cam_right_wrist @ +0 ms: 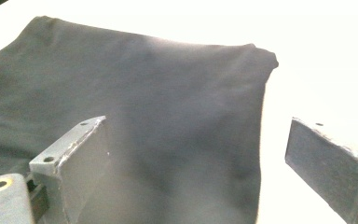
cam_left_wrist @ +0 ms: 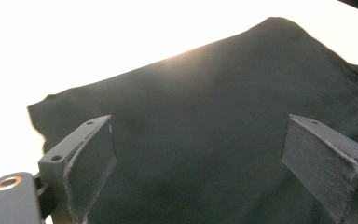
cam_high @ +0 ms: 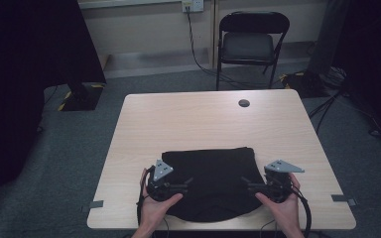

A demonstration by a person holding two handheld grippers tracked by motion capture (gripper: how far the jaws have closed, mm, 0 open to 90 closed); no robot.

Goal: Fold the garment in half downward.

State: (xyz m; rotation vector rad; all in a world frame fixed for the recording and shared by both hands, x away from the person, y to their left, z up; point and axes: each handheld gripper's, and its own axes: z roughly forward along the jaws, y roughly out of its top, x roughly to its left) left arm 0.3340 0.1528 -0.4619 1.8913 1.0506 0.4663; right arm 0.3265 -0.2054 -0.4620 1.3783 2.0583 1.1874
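A folded black cloth (cam_high: pixel 211 178) lies flat on the near half of the light wooden table (cam_high: pixel 203 121), reaching almost to the front edge. My left gripper (cam_high: pixel 186 184) hovers over the cloth's left edge, jaws pointing inward and wide apart with nothing between them. My right gripper (cam_high: pixel 248 185) mirrors it over the right edge, also open and empty. In the left gripper view the black cloth (cam_left_wrist: pixel 205 130) spreads beneath the open left gripper (cam_left_wrist: pixel 196 158). The right gripper view has the cloth (cam_right_wrist: pixel 135 112) under the spread right gripper (cam_right_wrist: pixel 196 163), its right edge falling between the fingers.
A round cable hole (cam_high: pixel 244 103) sits in the table's far side. A black folding chair (cam_high: pixel 250 42) stands behind the table, with cables (cam_high: pixel 198 59) on the floor. Tape tabs (cam_high: pixel 95 204) mark the front corners. Dark drapes flank both sides.
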